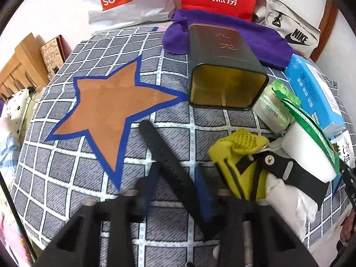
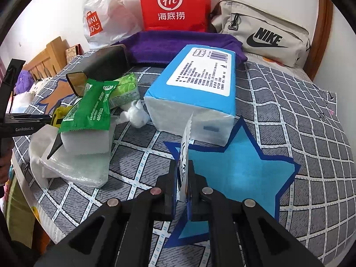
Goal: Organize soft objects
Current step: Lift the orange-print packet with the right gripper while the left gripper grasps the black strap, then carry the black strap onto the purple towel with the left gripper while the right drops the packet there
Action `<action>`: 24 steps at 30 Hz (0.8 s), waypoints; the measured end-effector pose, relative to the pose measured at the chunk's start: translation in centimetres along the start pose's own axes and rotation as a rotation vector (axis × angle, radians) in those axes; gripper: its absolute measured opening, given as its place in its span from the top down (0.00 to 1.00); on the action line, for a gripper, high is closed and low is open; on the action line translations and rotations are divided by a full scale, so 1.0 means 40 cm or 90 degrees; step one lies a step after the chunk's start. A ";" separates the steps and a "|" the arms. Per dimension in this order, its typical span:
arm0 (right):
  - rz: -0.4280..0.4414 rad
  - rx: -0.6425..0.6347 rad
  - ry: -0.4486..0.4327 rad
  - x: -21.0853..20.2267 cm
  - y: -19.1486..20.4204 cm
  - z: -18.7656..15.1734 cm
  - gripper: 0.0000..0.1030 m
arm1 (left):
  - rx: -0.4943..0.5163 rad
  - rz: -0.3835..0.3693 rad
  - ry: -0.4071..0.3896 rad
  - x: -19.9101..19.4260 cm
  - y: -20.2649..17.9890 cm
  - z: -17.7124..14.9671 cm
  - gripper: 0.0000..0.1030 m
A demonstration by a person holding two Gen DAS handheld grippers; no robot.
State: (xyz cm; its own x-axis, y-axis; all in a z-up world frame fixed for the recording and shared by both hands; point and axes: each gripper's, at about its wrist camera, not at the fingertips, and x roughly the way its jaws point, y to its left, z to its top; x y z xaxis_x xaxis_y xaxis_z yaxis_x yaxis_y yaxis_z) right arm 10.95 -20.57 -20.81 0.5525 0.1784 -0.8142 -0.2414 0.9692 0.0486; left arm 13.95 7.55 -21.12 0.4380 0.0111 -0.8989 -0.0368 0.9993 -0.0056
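Blue star patch lies bare beneath my right gripper, clamped on a thin packet, while my left gripper pinches a black strap; pile unsorted.

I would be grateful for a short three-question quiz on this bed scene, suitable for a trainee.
1. True or false: the dark tin lies on its side with its open end facing the left wrist camera.
2. What is clamped in the right gripper? A) a thin white packet with a serrated edge; B) a purple towel; C) a yellow glove.
3. In the right wrist view, what colour is the star patch on the blanket just beyond the gripper?

Key: 1 true; 2 A; 3 blue.
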 end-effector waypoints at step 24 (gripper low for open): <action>0.036 -0.010 -0.055 -0.070 -0.020 0.018 0.96 | -0.061 -0.075 -0.035 -0.070 0.037 -0.005 0.81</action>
State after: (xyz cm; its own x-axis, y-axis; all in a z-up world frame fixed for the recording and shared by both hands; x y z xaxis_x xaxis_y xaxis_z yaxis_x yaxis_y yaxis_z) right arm 10.18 -21.71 -18.13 0.6041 0.2470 -0.7576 -0.2860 0.9546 0.0832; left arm 12.48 9.00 -18.70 0.4934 -0.1008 -0.8639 -0.0673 0.9859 -0.1535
